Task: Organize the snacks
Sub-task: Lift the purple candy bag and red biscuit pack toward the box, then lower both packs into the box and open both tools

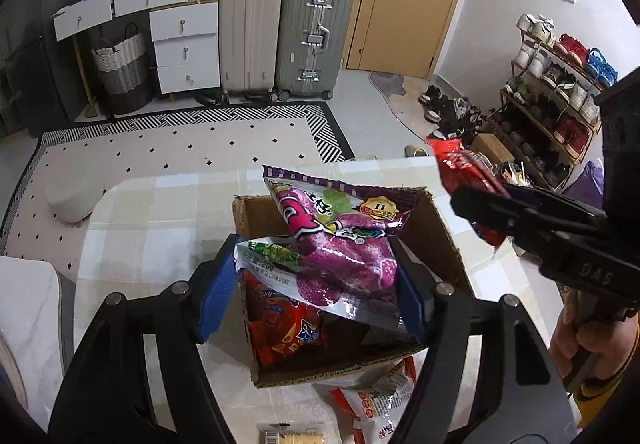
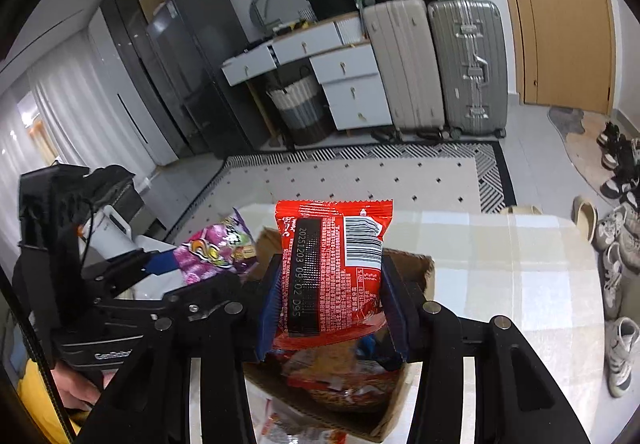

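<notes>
holding both packets above the cardboard box (image 1: 440, 228): left gripper (image 1: 316, 296) clamps the purple bag (image 1: 344, 256), right gripper (image 2: 332, 304) the red packet (image 2: 332, 264); lower each between the walls before letting go.

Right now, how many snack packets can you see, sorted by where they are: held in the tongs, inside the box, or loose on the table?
Held in tongs: 2, the purple packet in the left tongs, the red packet in the right tongs.
Inside the cardboard box: at least 1, a red bag.
Loose on the table: at least 2, a white-and-red bag and a cracker pack.
Total: at least 5.
</notes>
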### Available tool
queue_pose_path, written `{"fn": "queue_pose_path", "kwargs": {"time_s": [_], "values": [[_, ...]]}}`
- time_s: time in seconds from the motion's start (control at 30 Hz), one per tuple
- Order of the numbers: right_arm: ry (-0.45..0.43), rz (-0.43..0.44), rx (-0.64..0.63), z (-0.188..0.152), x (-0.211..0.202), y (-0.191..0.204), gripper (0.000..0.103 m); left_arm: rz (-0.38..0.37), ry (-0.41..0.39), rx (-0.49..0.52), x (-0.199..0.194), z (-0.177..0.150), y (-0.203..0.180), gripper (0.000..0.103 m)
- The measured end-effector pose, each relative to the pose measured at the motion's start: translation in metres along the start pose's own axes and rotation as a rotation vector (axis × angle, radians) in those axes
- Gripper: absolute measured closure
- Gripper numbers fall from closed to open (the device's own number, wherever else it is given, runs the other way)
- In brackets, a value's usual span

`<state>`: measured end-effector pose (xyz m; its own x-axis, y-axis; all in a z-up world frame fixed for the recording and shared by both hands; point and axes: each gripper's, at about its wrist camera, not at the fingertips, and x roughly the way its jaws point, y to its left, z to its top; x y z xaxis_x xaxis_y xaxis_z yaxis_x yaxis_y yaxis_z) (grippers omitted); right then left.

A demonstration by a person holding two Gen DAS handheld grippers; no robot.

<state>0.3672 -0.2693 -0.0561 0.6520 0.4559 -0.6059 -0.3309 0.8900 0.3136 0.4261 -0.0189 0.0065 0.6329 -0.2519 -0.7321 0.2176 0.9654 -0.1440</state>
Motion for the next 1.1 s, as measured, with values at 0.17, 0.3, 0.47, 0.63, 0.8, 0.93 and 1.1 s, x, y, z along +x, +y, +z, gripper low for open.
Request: {"fn": "queue_pose_path", "kwargs": {"time_s": [0.17, 0.3, 0.47, 0.63, 0.8, 0.93, 1.1], "values": [[0.034, -0.016, 0.003, -0.001, 0.02, -0.009, 0.057, 0.002, 0.027, 0.008, 0.026, 0.001, 0.0, 0.035], [0.054, -0.03, 0.005, -0.005, 0.03, -0.013, 0.057, 0.006, 0.045, 0.01, 0.039, -0.003, -0.001, 0.035], [0.097, -0.044, 0.013, -0.011, 0.042, -0.016, 0.057, 0.013, 0.066, 0.024, 0.055, -0.008, -0.004, 0.035], [0.101, -0.045, 0.034, -0.013, 0.045, -0.021, 0.057, 0.007, 0.075, 0.029, 0.066, -0.01, -0.004, 0.035], [0.103, -0.043, 0.033, -0.013, 0.044, -0.02, 0.057, 0.008, 0.083, 0.026, 0.068, -0.016, 0.0, 0.034], [0.122, -0.041, 0.042, -0.016, 0.047, -0.019, 0.057, 0.01, 0.083, 0.024, 0.067, -0.02, 0.004, 0.034], [0.14, -0.04, 0.055, -0.017, 0.05, -0.021, 0.057, -0.002, 0.06, 0.006, 0.053, -0.02, 0.007, 0.033]]}}
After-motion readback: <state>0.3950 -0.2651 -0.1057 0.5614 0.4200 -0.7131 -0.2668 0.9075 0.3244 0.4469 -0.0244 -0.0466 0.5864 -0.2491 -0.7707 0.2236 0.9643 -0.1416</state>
